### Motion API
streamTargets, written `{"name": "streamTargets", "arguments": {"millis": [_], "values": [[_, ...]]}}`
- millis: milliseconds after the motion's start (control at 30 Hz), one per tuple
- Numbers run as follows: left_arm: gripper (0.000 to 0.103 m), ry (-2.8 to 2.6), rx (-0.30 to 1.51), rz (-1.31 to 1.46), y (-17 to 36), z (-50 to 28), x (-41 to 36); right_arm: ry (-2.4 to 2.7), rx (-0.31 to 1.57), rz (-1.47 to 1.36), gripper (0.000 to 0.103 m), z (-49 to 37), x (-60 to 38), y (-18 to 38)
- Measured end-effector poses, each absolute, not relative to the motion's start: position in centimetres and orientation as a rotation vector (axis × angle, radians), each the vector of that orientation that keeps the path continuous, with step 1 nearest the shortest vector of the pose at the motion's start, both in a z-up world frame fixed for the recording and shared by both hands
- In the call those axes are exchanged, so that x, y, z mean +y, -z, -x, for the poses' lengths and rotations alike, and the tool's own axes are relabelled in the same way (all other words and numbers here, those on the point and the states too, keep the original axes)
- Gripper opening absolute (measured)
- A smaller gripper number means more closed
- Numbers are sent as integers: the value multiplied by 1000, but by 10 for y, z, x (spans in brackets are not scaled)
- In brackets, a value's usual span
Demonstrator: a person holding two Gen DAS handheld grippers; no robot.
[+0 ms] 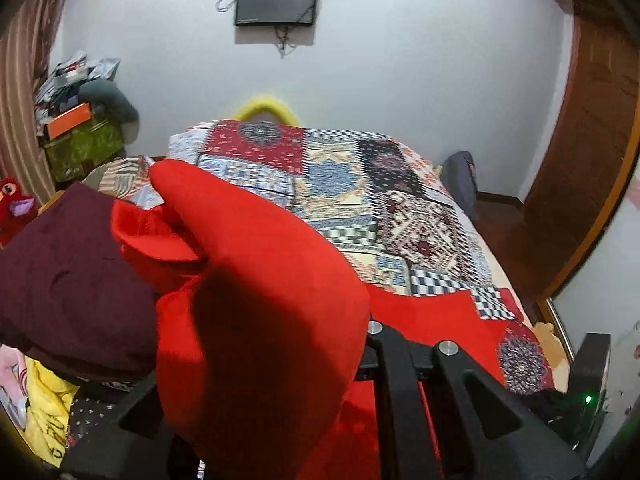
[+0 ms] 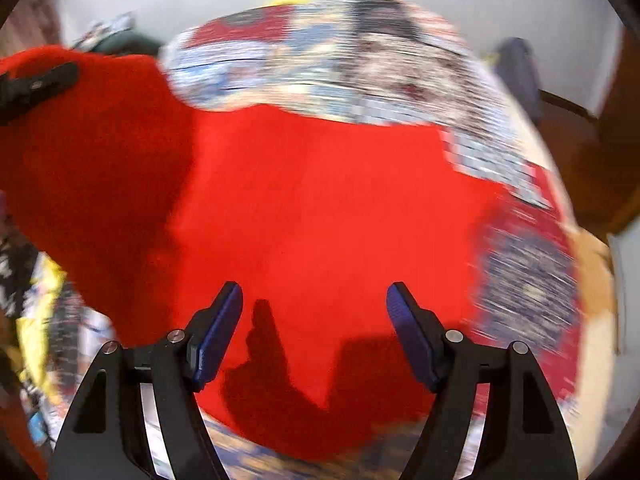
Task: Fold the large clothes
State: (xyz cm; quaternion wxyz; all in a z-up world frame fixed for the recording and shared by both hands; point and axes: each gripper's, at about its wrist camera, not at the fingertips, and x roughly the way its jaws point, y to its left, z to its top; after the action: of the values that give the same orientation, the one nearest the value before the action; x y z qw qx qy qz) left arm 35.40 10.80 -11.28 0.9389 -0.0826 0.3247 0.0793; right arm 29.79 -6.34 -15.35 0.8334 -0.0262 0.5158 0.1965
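Observation:
A large red garment [image 2: 320, 200] lies spread on the patchwork bedspread [image 2: 360, 60]. My left gripper [image 1: 340, 344] is shut on the red garment [image 1: 260, 280] and holds a bunched fold of it lifted above the bed; the cloth hides its fingertips. The left gripper also shows in the right wrist view [image 2: 36, 84], at the far left on the raised cloth. My right gripper [image 2: 314, 300] is open and empty, its blue pads [image 2: 220, 336] spread wide just above the flat part of the garment. The right wrist view is blurred by motion.
A dark maroon cloth [image 1: 68, 280] and yellow clothes [image 1: 48, 412] lie piled at the left of the bed. A cluttered shelf [image 1: 80, 120] stands at the back left, a wooden wardrobe [image 1: 592, 140] at the right, a wall screen [image 1: 276, 0] ahead.

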Motion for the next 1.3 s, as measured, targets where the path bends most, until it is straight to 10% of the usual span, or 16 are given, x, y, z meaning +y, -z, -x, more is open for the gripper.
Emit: {"name": "streamTargets", "arguments": {"millis": [600, 1300], "values": [[11, 281, 1030, 64, 198, -402, -49, -304, 1189, -149, 74, -309, -140, 210], [57, 320, 910, 64, 121, -350, -5, -253, 1030, -174, 74, -265, -184, 121]]}}
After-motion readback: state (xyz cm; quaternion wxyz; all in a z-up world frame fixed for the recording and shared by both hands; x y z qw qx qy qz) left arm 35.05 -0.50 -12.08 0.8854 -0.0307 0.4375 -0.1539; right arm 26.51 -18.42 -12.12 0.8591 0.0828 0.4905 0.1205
